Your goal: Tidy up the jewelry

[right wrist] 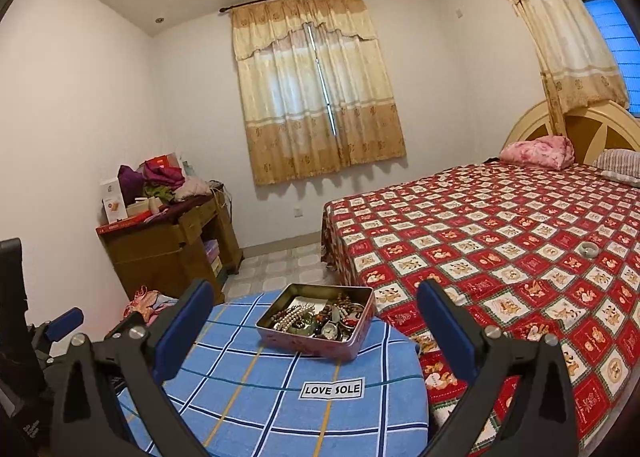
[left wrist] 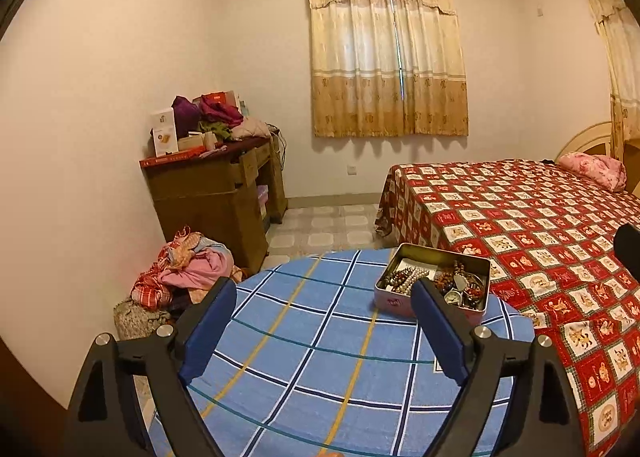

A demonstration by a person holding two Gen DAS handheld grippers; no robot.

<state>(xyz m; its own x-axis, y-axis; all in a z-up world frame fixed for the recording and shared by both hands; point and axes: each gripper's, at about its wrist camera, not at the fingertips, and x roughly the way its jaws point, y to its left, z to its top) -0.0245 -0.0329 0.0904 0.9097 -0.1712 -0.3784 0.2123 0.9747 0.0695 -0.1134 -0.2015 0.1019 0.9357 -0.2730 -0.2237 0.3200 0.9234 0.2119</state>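
Observation:
An open pink metal tin (left wrist: pixel 404 301) (right wrist: pixel 304 341) sits at the far edge of a round table covered with a blue checked cloth (left wrist: pixel 320 357) (right wrist: pixel 260 397). It holds several bead bracelets, a pearl strand (right wrist: pixel 290 315) and a wristwatch (right wrist: pixel 329 331). My left gripper (left wrist: pixel 324 305) is open and empty above the table, the tin just behind its right finger. My right gripper (right wrist: pixel 316 309) is open and empty, with the tin between its fingers farther ahead. A pale bangle (right wrist: pixel 589 249) lies on the bed.
A bed with a red patterned cover (left wrist: pixel 540 241) (right wrist: pixel 500 249) stands right of the table. A wooden desk piled with clothes and boxes (left wrist: pixel 216 177) (right wrist: pixel 168 241) is at the left wall, with a clothes heap (left wrist: pixel 188 269) on the floor. The left gripper shows in the right wrist view (right wrist: pixel 60 321).

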